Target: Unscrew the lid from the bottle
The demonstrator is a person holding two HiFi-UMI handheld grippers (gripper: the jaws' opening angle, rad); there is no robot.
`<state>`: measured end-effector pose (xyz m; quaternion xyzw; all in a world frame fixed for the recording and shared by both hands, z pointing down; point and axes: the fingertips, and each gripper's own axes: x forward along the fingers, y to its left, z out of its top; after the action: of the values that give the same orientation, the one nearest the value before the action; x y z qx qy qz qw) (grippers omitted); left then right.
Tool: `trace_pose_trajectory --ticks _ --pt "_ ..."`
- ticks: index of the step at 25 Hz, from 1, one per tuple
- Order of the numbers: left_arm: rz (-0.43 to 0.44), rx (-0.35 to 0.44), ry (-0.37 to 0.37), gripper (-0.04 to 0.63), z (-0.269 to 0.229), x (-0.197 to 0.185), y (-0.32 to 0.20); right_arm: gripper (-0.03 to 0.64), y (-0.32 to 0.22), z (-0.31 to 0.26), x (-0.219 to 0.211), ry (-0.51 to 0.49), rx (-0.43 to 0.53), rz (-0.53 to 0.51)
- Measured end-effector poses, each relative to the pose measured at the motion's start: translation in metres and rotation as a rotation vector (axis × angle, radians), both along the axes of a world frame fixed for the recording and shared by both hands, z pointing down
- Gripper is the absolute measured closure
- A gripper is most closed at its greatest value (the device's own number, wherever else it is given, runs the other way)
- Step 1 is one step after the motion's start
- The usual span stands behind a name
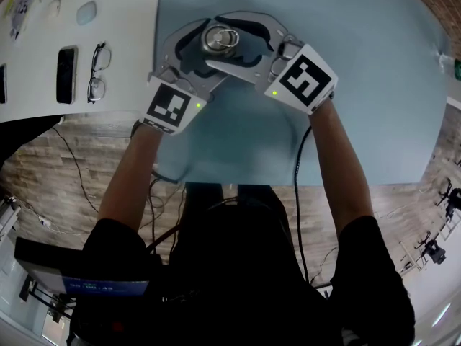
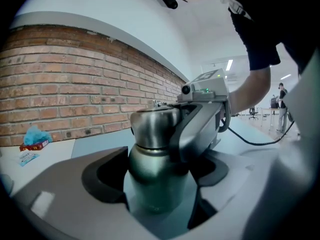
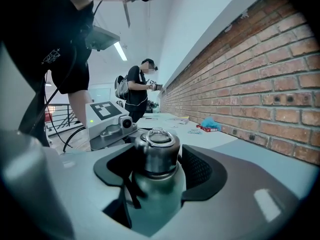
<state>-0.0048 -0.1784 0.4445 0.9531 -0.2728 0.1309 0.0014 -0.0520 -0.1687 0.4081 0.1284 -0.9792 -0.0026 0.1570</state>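
We look steeply down on a pale blue round table [image 1: 360, 121], where a steel bottle [image 1: 206, 47] stands upright with its ring-topped lid [image 1: 222, 37] facing us. The left gripper [image 1: 204, 51] and the right gripper [image 1: 248, 39] reach in from either side, their grey jaws curving around the bottle and overlapping there. On the white table [image 1: 130, 20] just beside it lie a dark phone [image 1: 65, 74] and a pair of glasses [image 1: 99, 72], side by side.
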Motion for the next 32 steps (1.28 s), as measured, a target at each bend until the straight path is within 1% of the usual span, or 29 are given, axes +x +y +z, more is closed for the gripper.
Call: trace_pose_trajectory --ticks 2,4,5,7,13,15,17,18,20,23,28,30,32 --pt "-0.01 -0.006 -0.006 0.228 0.001 -0.001 -0.001 0.319 0.0 -0.002 0.002 -0.018 -0.009 0.008" --pt "-0.03 -0.008 -0.007 0.205 0.001 -0.002 -0.002 0.316 0.0 -0.007 0.003 -0.041 -0.01 0.019" --pt "-0.042 -0.005 -0.007 0.191 0.001 -0.003 -0.002 0.316 0.0 -0.01 0.004 -0.054 -0.008 0.024" --pt "-0.077 0.002 -0.008 0.187 -0.001 -0.004 -0.002 0.316 0.0 -0.017 0.003 -0.067 0.002 0.032" --pt "-0.275 0.02 0.001 0.187 -0.006 -0.008 -0.009 0.33 -0.001 -0.02 -0.003 -0.023 0.032 0.034" --pt "-0.326 0.028 0.012 0.19 -0.009 -0.007 -0.011 0.35 -0.001 -0.019 -0.004 -0.009 0.036 0.029" --pt "-0.363 0.01 0.025 0.194 -0.008 -0.006 -0.012 0.35 -0.001 -0.019 -0.004 -0.007 0.039 0.024" --pt "-0.374 0.004 0.027 0.224 -0.008 -0.006 -0.012 0.351 -0.001 -0.02 -0.004 -0.011 0.042 0.023" --pt "-0.377 0.0 0.029 0.238 -0.008 -0.006 -0.013 0.353 0.0 -0.02 -0.004 -0.006 0.047 0.02" --pt "-0.344 0.001 0.03 0.235 -0.009 -0.006 -0.012 0.353 0.001 -0.019 -0.003 0.012 0.052 0.009" --pt "-0.269 -0.004 0.025 0.233 -0.008 -0.005 -0.011 0.353 0.001 -0.019 -0.004 0.003 0.047 -0.011" --pt "-0.229 -0.005 0.025 0.233 -0.008 -0.005 -0.01 0.354 0.001 -0.018 -0.004 -0.002 0.044 -0.022" --pt "-0.183 -0.004 0.023 0.233 -0.008 -0.004 -0.009 0.354 0.001 -0.016 -0.004 0.014 0.048 -0.035"
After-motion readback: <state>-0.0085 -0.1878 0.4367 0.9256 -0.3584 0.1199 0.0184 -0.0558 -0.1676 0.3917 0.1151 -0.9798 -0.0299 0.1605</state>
